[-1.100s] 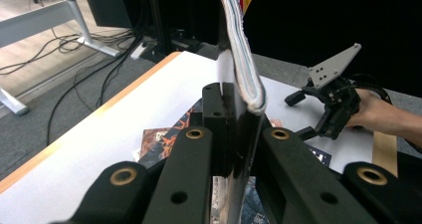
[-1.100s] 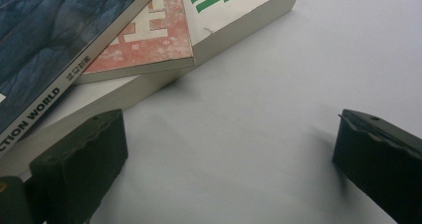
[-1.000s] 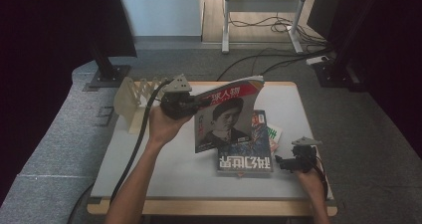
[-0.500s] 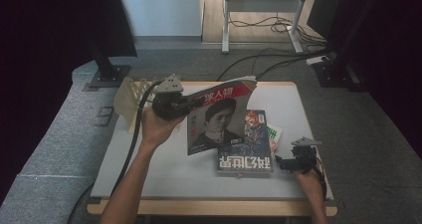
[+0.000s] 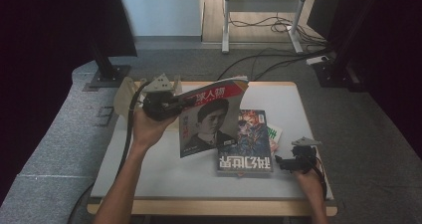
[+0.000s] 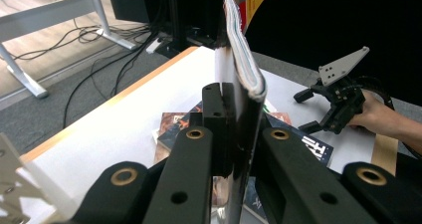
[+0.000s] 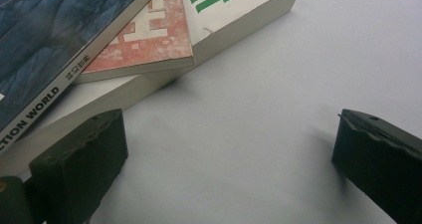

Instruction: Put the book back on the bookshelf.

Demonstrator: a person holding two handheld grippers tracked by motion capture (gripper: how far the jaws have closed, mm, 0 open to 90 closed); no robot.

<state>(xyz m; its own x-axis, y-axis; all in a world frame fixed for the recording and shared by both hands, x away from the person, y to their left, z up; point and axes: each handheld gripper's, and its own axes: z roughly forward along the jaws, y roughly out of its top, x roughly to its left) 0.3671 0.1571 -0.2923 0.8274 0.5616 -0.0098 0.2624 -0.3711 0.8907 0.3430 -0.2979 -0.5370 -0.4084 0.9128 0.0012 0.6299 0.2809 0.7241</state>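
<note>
magazine [image 5: 211, 117] pinched at its spine in left gripper [image 5: 171, 102] jaws, hanging over worktop [image 5: 149, 164] centre; right gripper [image 5: 284, 163] jaws wide, lower right.

A pale wood-edged table with a white top [image 5: 149, 164] stands on grey carpet [image 5: 54, 149]. Behind it a strip of light wooden floor [image 5: 259, 15] carries the white metal legs of a desk frame [image 5: 226, 20] and loose black cables [image 5: 278, 59]. Black curtains [image 5: 45, 30] darken both sides.
</note>
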